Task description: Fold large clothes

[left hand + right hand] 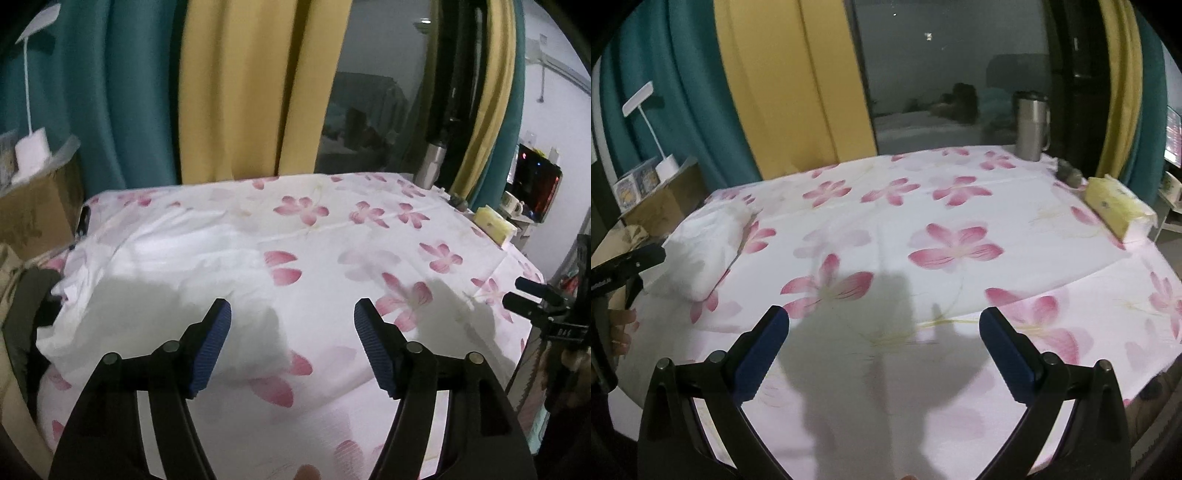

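Floral sheet (923, 221), white garment (705, 247) folded; left claw (292, 325), right claw (884, 328) wide open, empty.

My white garment (709, 251) lies folded into a thick, rumpled bundle on the flowered sheet, at the table's left edge. It is plain, without print, puffy, its layers stacked unevenly.

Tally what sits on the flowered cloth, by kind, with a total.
White garment: 1
Steel mug: 1
Yellow tissue pack: 1
Small dark thing, too blurred to name: 1
Total: 4
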